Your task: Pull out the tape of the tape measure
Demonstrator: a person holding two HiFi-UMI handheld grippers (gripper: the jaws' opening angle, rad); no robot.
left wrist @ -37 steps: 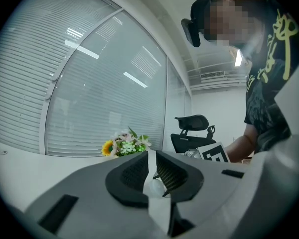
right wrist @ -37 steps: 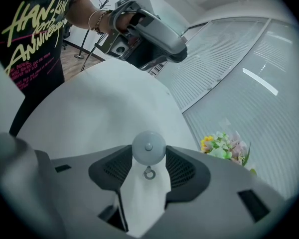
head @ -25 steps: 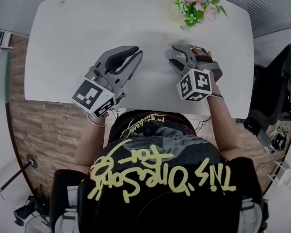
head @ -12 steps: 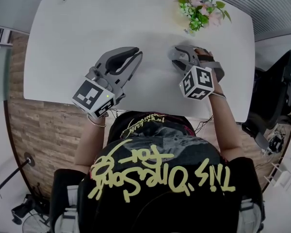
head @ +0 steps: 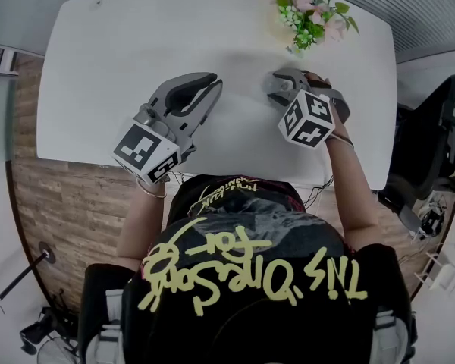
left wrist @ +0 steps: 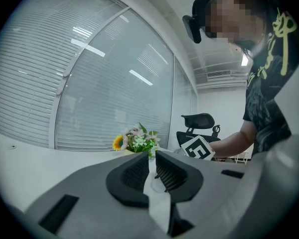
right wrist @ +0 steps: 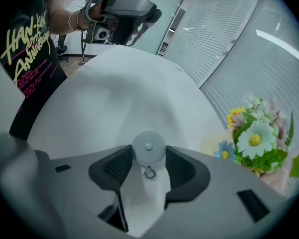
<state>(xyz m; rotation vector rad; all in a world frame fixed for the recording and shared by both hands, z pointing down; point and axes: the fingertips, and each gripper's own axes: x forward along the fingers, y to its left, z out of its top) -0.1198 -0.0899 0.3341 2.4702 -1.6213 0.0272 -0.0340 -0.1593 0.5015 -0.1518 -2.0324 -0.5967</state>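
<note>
Right tongs [right wrist: 148, 158] gripped the round tape measure [right wrist: 148, 146] over the table [head: 121, 67] — left tongs [left wrist: 150, 167] closed and empty, well apart.
Its tape end did not show, perhaps hidden behind; pinched only at its rim, the tape measure could twist or pop free once the left tongs pulled.

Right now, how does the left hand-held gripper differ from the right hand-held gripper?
The left hand-held gripper has its jaws almost together with nothing between them; the right hand-held gripper grips a round pale tape measure. The left one points about level, the right one tilts steeply down. Both are grey, carry a marker cube and are over the white table.
</note>
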